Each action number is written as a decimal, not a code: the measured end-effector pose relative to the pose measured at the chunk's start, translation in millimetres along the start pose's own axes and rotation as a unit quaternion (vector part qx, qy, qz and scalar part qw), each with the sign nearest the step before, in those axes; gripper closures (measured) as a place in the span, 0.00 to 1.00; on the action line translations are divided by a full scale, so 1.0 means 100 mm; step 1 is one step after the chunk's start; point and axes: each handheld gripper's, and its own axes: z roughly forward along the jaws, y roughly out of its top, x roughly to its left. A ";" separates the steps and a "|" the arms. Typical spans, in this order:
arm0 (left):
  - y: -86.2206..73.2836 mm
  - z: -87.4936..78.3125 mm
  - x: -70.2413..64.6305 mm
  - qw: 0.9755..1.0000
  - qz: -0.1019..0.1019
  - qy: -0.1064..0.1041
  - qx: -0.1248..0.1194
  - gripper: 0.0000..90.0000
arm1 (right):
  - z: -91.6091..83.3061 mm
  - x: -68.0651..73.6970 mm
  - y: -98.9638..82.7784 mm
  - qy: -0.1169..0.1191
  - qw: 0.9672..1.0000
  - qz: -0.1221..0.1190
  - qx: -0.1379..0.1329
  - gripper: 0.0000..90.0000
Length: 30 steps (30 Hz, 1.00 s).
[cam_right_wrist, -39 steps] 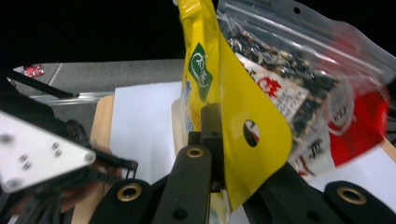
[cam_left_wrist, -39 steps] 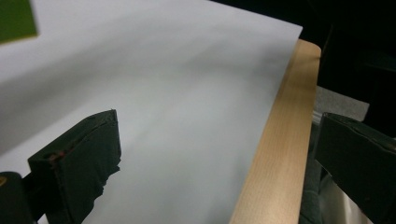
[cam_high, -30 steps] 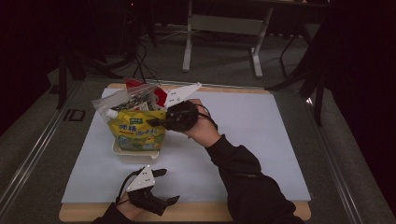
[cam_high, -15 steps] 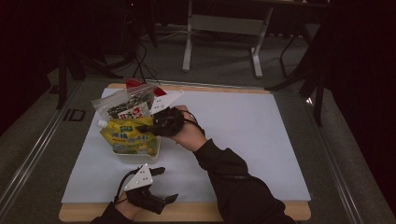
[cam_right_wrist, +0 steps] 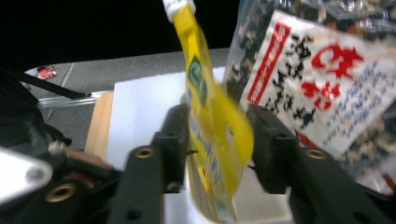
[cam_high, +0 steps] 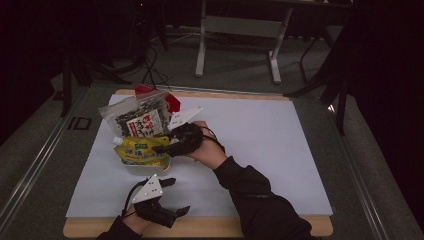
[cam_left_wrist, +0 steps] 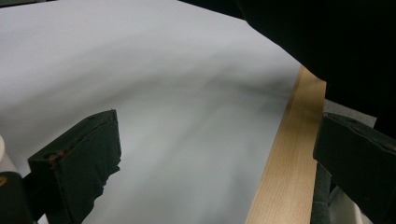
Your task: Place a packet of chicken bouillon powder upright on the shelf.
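Observation:
A yellow pouch point(cam_high: 141, 151) with a white cap lies in a shallow white tray point(cam_high: 145, 169) at the mat's left. Against its far side leans a clear bag of dark snack point(cam_high: 136, 117) with a red-and-white label. My right gripper point(cam_high: 161, 148) reaches the pouch from the right. Its jaws have just been opening. In the right gripper view the pouch point(cam_right_wrist: 210, 126) hangs blurred between the parted jaws of that gripper point(cam_right_wrist: 217, 135), with the snack bag point(cam_right_wrist: 322, 79) behind. My left gripper point(cam_high: 176, 196) rests open near the front edge, nothing between its jaws point(cam_left_wrist: 217, 149).
A white mat point(cam_high: 280, 150) covers the wooden board point(cam_high: 300, 226); its right half is bare. A red packet point(cam_high: 172, 102) pokes out behind the snack bag. Table legs and cables stand on the dark floor beyond the board.
My right hand has sunk toward the table with the yellow pouch, which now lies lower in the tray. The snack bag stands more upright. The left gripper has stayed put.

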 end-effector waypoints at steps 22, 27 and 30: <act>0.00 0.02 -0.01 1.000 0.009 0.002 0.007 0.02 | -0.41 -0.01 -0.92 -0.025 0.998 0.049 -0.010 0.22; -0.01 0.02 -0.01 1.000 0.009 0.001 0.007 0.02 | -0.46 -0.02 -1.12 -0.033 0.998 0.057 -0.004 0.20; -0.01 0.02 -0.01 1.000 0.010 0.001 0.008 0.02 | -0.48 -0.02 -1.23 -0.034 0.997 0.063 -0.002 0.19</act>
